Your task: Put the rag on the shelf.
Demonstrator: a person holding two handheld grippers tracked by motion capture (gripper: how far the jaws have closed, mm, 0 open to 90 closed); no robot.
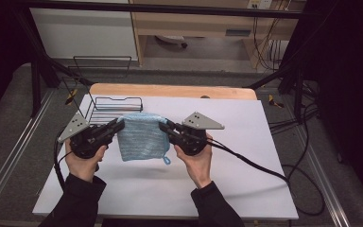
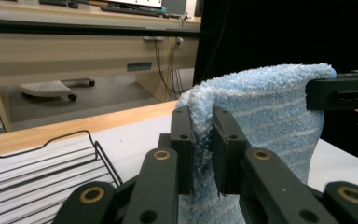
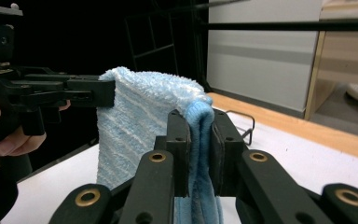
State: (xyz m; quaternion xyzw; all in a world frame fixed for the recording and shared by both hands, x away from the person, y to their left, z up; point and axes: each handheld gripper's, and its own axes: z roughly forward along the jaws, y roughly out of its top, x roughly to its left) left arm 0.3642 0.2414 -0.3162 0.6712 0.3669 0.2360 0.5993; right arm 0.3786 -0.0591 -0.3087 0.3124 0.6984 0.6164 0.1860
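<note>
Hanging folded in front of the wire rack (image 1: 116, 105), the blue towel (image 1: 141, 137) stays taut because the left gripper (image 1: 118, 126) and right gripper (image 1: 163, 126) each clamp an upper corner.

Both forearms are coming in from 6 o'clock in dark sleeves, each hand gripping a gripper from below. The left gripper (image 1: 119, 126) is pointing toward 3 o'clock and the right gripper (image 1: 163, 126) toward 9 o'clock, tips facing each other, near but apart. Each gripper's jaws are pinching close together, level and at matching height.
</note>
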